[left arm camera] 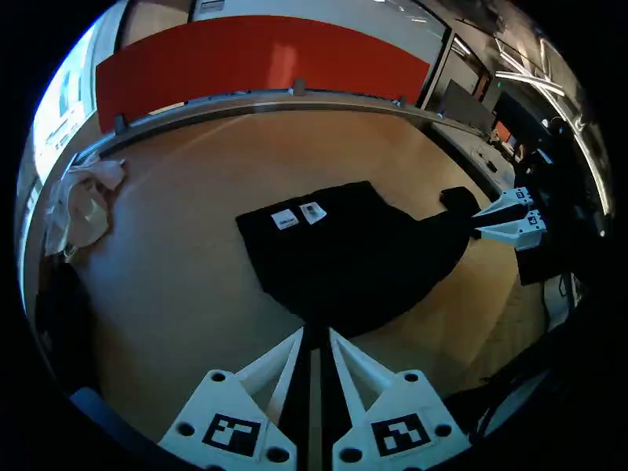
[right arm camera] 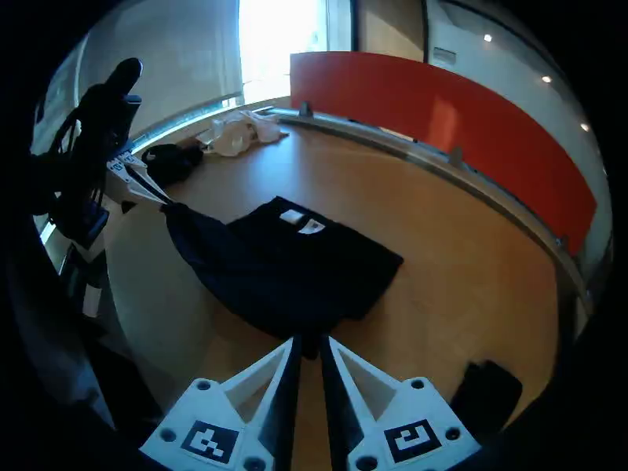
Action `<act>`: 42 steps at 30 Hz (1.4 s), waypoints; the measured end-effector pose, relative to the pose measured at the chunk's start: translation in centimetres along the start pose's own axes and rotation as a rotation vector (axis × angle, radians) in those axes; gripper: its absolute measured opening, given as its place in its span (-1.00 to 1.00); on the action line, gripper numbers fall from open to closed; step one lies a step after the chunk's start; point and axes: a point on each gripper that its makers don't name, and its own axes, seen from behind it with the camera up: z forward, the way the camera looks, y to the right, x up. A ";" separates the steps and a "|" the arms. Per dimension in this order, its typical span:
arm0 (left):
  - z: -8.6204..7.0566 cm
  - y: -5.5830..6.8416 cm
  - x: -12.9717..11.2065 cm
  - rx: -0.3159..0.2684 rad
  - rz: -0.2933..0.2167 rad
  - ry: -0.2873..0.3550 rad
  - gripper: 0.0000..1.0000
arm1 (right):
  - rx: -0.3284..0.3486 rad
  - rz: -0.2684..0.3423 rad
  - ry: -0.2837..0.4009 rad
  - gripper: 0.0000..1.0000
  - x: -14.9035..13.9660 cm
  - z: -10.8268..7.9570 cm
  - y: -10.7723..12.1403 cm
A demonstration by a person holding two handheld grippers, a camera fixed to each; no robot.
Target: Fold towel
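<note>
A: Towel point(left arm camera: 353, 251) where?
B: Black, lay spread on wooden table point(left arm camera: 173, 267)
A: Grippers?
B: Left gripper point(left arm camera: 315, 341) clamped its near edge, right gripper point(right arm camera: 312, 347) pinched another corner, both tight on it

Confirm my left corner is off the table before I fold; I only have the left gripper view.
Observer: In the right gripper view, the left gripper holds a corner of the black towel raised above the table; the cloth slopes down from it to the tabletop.
Operator: Now check the right grip close up.
Observer: The right gripper has the near edge of the cloth pinched between its fingers, which stand almost together.
</note>
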 end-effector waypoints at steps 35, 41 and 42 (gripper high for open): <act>7.6 -4.3 5.4 0.025 -0.075 0.047 -0.86 | -0.056 0.051 -0.061 -0.65 2.0 7.6 6.8; 9.2 -4.7 5.1 0.022 -0.070 0.031 -0.86 | -0.060 0.066 -0.082 -0.65 1.2 8.8 7.3; 9.5 -4.8 5.0 0.022 -0.067 0.027 -0.86 | -0.061 0.069 -0.084 -0.65 1.1 9.0 7.4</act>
